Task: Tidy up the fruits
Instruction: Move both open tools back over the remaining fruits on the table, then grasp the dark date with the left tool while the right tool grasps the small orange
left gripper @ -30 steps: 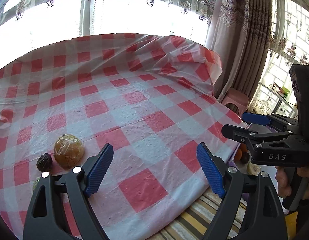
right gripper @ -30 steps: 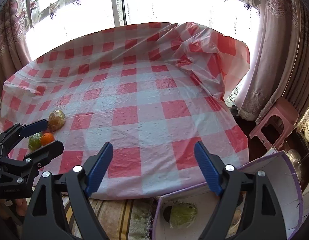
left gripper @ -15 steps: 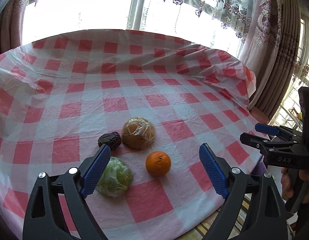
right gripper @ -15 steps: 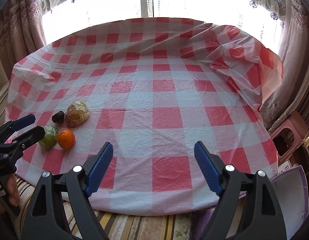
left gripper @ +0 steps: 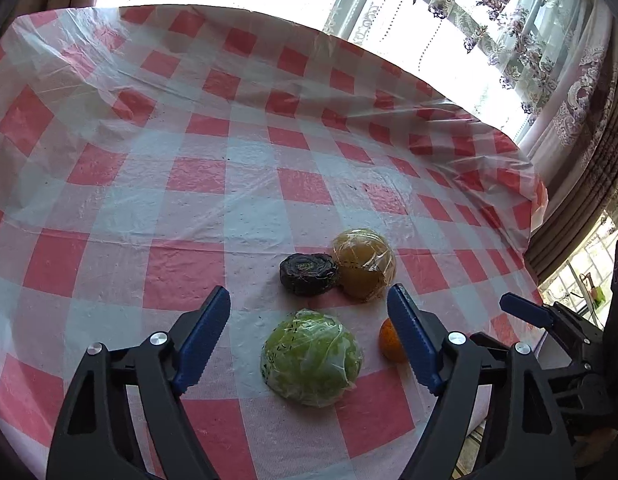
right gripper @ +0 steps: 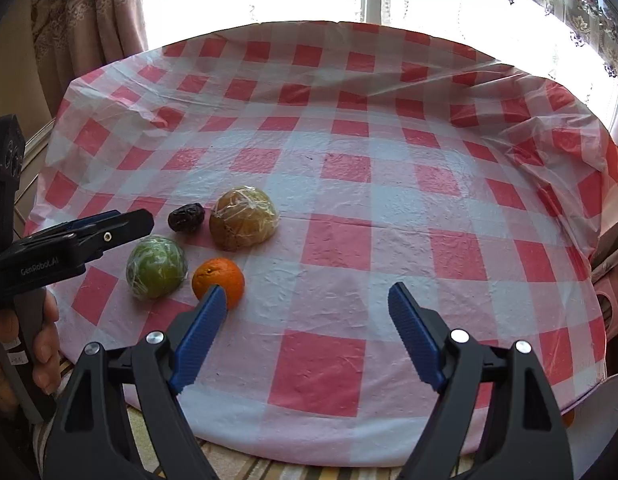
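Red-and-white checked plastic tablecloth [right gripper: 369,240], four fruits clustered near its front-left edge: green wrapped fruit [left gripper: 311,358], orange [right gripper: 218,282], brown wrapped fruit [right gripper: 244,218], small dark dried fruit [left gripper: 308,274]. None sorted yet; all remain to be moved. Left gripper [left gripper: 309,340]: jaws closing, green fruit between them, untouched. Right gripper [right gripper: 303,336]: spread wide, empty.

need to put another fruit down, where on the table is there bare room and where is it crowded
The checked tablecloth is bare from the wrapped brown fruit across to the crumpled right edge, and back toward the window. The near-left corner is crowded: the wrapped green fruit, orange, dark dried fruit and brown one sit close together, with the left gripper, closing, around the green one.
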{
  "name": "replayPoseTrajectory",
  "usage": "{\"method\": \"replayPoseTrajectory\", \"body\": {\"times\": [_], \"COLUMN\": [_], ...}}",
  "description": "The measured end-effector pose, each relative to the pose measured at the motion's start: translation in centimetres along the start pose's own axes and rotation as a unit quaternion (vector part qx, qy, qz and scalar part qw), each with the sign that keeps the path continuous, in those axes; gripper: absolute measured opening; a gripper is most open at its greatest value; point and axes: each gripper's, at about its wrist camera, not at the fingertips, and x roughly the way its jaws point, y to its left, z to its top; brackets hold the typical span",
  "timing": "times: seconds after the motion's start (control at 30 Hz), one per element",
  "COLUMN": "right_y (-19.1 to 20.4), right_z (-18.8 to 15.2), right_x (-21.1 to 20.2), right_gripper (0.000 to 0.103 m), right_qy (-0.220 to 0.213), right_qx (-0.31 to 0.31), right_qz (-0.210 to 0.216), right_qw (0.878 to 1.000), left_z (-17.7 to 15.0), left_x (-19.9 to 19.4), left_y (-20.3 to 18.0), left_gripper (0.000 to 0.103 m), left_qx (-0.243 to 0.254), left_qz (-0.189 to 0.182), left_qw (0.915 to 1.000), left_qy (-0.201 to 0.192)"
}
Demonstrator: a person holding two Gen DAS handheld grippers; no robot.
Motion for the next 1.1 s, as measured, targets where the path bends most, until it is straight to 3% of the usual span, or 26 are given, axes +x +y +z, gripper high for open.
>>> {"method": "replayPoseTrajectory", "body": {"times": [0.23, 0.4, 0.5, 0.6, 0.67, 1.0, 1.1], "right_y": [2.3, 1.7, 1.4, 1.7, 1.9, 3.3, 3.5], "right_z": [0.0, 0.4, 0.6, 0.7, 0.7, 0.6, 0.6], "right_x": [1.7, 2.2, 2.7, 3.1, 3.3, 4.1, 4.3], "right_gripper": [0.083, 0.083, 0.083, 0.083, 0.083, 0.083, 0.076], "right_qy": [0.012, 0.013, 0.018, 0.021, 0.023, 0.031, 0.034], "right_qx": [-0.019, -0.004, 0.002, -0.003, -0.007, -0.034, -0.035], "right_qz": [0.016, 0.019, 0.023, 0.024, 0.024, 0.026, 0.030], "right_qw": [1.000, 1.000, 1.000, 0.999, 0.999, 0.999, 0.998], "left_z": [1.4, 1.9, 1.7, 1.6, 1.6, 1.4, 1.5], "left_x": [2.2, 4.0, 5.0, 5.3, 5.4, 4.0, 3.2], "left_y": [0.3, 0.5, 0.2, -0.3, -0.2, 1.4, 1.9], "left_gripper": [0.071, 0.059, 0.058, 0.052, 0.039, 0.038, 0.038], "left_qx": [-0.010, -0.005, 0.008, 0.028, 0.031, -0.001, -0.010], "left_qz": [-0.011, -0.008, -0.013, -0.005, 0.001, -0.008, 0.000], "left_qw": [0.9996, 0.9990, 0.9980, 0.9977, 0.9977, 0.9996, 0.9999], "left_qy": [0.024, 0.045, 0.062, 0.061, 0.060, 0.027, 0.014]}}
